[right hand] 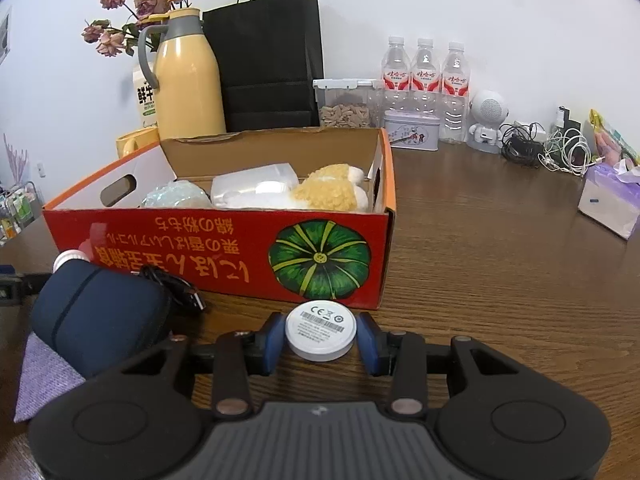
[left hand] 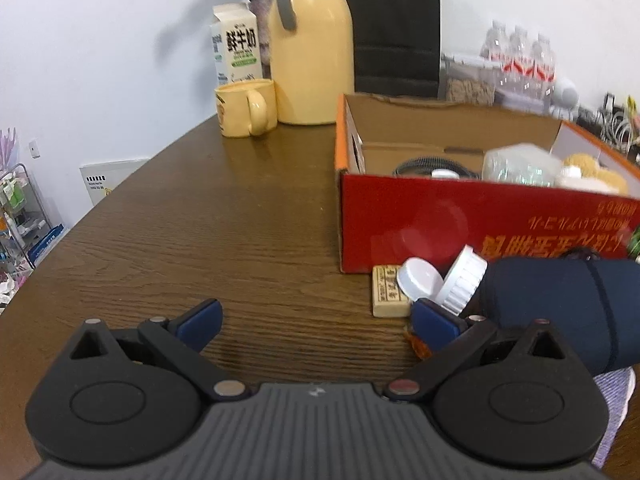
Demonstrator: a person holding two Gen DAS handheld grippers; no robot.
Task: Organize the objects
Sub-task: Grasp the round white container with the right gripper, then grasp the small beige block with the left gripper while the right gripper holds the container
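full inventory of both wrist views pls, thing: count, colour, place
cardboard box: 1, red and orange, mid table, open top
plush toy: 1, yellow and white, inside box
thermos jug: 1, yellow, behind box
mug: 1, yellow, beside jug
milk carton: 1, white, behind mug
paper bag: 1, black, at wall
water bottles: 3, clear, at wall
navy pouch: 1, dark blue, in front of box
white disc: 1, white, on table before box
table: 1, dark wood
left hand-held gripper: 1, black, blue pads, open over bare table
right hand-held gripper: 1, black, blue pads, around disc, right pad not touching
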